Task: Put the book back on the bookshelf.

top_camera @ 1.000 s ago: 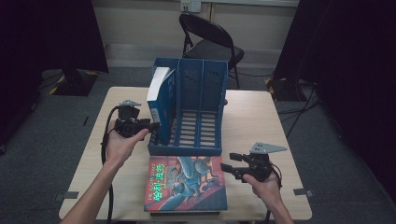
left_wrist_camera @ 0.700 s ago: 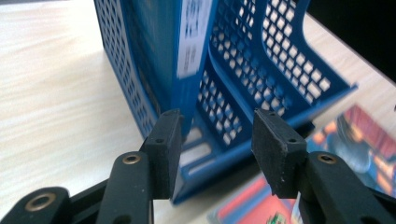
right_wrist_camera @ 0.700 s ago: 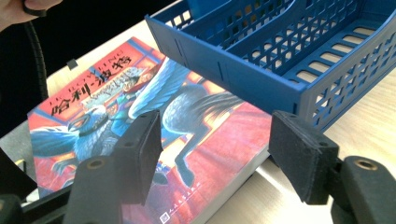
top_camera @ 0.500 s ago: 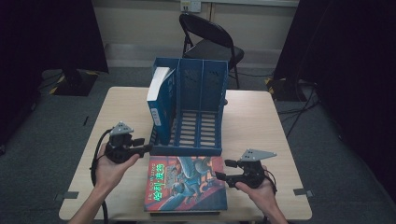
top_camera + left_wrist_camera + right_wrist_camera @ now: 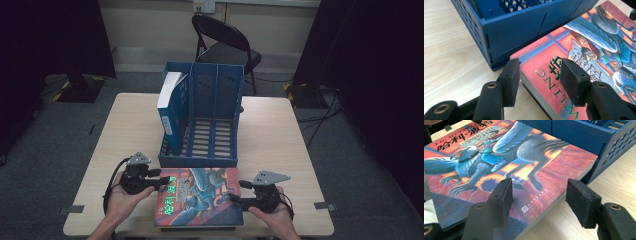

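Nearest the person, at the near edge of the worktop, lies the book, flat with its red and blue cover up and its long axis running left to right. Each hand sits at one short end of it. The left tongs point right at the left end; in the left gripper view the left tongs straddle the book's near left corner, one pad over the cover and one beside the edge, the jaws released and having just been opening, with nothing pinched. The right tongs point left at the right end; in the right gripper view the right tongs stand apart over the right edge, one pad above the cover, one over bare wood, having just been closing but not yet pressing on the book. So the book lies between the two, inward from each, and both hands look about equally near

Just beyond, touching or nearly touching the book's far edge, stands the blue file rack, with a blue binder upright in its left slot; the middle and right slots are free. Behind the worktop stands a folding chair
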A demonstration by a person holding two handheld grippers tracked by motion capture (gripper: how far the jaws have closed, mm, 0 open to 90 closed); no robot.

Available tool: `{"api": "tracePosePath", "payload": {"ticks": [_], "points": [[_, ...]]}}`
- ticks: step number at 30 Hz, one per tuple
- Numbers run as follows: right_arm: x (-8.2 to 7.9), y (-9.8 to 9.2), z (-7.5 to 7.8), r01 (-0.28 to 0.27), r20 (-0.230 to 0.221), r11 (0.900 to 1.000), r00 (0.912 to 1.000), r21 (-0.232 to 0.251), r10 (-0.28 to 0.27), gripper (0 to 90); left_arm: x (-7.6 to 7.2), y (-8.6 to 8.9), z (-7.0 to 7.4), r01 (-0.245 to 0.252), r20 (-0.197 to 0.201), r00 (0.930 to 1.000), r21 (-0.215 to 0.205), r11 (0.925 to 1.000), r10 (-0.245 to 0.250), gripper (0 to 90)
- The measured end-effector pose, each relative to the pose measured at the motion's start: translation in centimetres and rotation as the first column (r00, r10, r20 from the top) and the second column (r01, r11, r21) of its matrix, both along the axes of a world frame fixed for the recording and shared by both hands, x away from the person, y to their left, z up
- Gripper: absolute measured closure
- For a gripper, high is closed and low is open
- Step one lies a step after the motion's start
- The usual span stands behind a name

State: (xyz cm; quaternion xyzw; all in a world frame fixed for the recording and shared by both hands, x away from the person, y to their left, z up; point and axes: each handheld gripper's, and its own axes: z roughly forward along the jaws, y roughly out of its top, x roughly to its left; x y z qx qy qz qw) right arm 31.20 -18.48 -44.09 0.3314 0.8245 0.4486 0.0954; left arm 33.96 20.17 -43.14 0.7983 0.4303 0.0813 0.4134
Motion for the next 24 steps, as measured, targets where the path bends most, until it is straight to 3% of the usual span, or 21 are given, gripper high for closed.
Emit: {"api": "tracePosePath", "payload": {"ticks": [3, 6, 8, 13, 16, 21, 24], "points": [[-0.1, -0.1, 0.0, -0.005, -0.001, 1.000, 1.0000, -0.002, 0.005, 39.7, -0.1, 0.0, -0.2, -0.004, 0.014, 0.9999, -0.002, 1.0000, 0.004, 49.1], [-0.2, -0.2, 0.1, -0.009, -0.007, 1.000, 0.9999, 0.001, 0.009, 43.7, -0.1, 0.1, -0.5, -0.018, 0.010, 0.9998, -0.038, 0.9991, 0.019, 47.5], [-0.3, -0.3, 0.1, -0.014, -0.004, 1.000, 0.9999, -0.001, 0.014, 44.9, -0.2, 0.1, -0.5, -0.010, 0.027, 0.9996, -0.027, 0.9996, 0.010, 47.8], [-1.3, -0.3, 0.0, -0.031, -0.013, 1.000, 0.9994, 0.006, 0.031, 36.7, -0.3, 0.3, -0.5, -0.023, 0.001, 0.9997, -0.047, 0.9986, 0.023, 49.7], [-2.0, -0.1, 0.0, -0.037, 0.003, 0.999, 0.9993, -0.008, 0.037, 33.2, -0.6, 0.2, -0.4, -0.026, 0.010, 0.9996, -0.037, 0.9990, 0.026, 52.1], [-2.0, -0.2, 0.0, -0.046, 0.007, 0.999, 0.9989, -0.007, 0.046, 36.9, -1.1, 0.0, -0.3, -0.040, 0.011, 0.9991, -0.022, 0.9990, 0.040, 54.6], [-1.9, -0.4, -0.1, -0.043, 0.005, 0.999, 0.9991, 0.003, 0.043, 37.8, -1.4, 0.2, -0.2, -0.024, 0.014, 0.9996, -0.020, 0.9995, 0.025, 55.5]]}}
